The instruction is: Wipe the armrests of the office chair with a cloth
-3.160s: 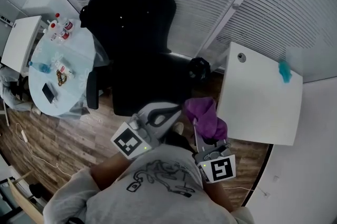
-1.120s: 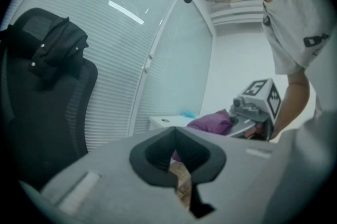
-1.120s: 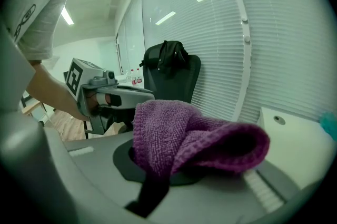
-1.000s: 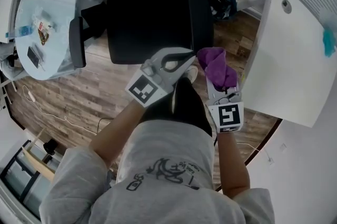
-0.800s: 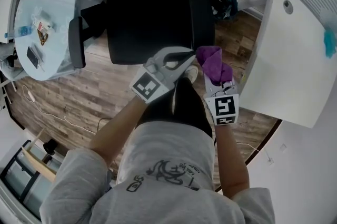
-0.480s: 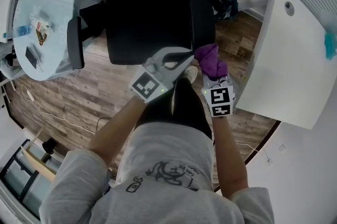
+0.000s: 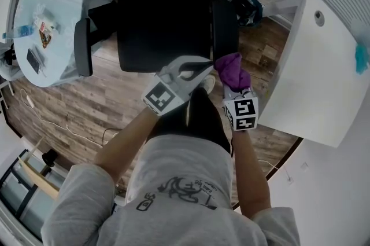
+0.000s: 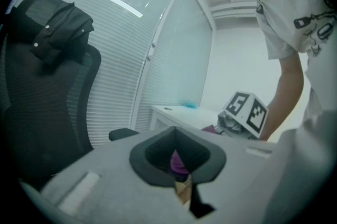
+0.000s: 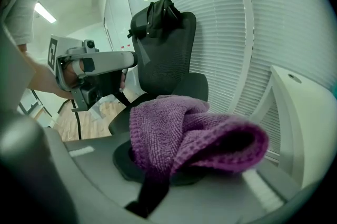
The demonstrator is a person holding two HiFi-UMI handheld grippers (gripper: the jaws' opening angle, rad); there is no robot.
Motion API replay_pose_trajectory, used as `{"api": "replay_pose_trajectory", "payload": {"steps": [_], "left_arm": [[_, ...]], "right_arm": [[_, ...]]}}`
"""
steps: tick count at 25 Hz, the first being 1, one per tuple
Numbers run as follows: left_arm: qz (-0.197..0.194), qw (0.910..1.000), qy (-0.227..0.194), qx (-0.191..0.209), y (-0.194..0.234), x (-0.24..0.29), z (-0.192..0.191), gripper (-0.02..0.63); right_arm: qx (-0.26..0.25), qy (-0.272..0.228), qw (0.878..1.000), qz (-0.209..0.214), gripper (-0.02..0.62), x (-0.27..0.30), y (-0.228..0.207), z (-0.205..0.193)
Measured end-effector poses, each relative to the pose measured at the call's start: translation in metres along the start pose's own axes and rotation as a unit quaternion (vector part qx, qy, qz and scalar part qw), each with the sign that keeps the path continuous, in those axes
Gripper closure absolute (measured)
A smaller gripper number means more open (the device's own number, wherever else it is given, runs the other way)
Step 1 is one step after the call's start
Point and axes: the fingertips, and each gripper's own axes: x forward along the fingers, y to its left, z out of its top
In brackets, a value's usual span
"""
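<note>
Purple cloth, bunched in clamped jaws of right gripper, near front end of office chair armrest, left gripper jaws together, empty, just beside cloth

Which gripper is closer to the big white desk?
Right. The right gripper, holding the purple cloth, is just beside the white desk; the left gripper is farther off, beyond the cloth.

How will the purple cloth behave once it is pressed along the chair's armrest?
Probably floppy: the cloth droops in folds over the right claw, which is shut on it. Likely light, since one pinch carries the whole bunch. Its nubbly weave should drag rather than slip.
</note>
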Motion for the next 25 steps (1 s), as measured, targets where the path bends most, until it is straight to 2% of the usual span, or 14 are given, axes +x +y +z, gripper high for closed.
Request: {"api": "replay_pose_trajectory", "payload": {"steps": [4, 16, 25], "left_arm": [[-0.005, 1.0000, 0.004, 0.000, 0.002, -0.002, -0.003, 0.604], [-0.005, 0.9998, 0.016, -0.008, 0.012, -0.005, -0.008, 0.604], [0.007, 0.9998, 0.016, -0.012, 0.024, -0.011, -0.008, 0.604]], "right_arm": [[0.014, -0.008, 1.000, 0.008, 0.565, 0.004, -0.004, 0.009], [-0.012, 0.003, 1.000, -0.002, 0.565, 0.050, -0.030, 0.056], [-0.050, 0.021, 0.999, -0.005, 0.563, 0.088, -0.051, 0.093]]}}
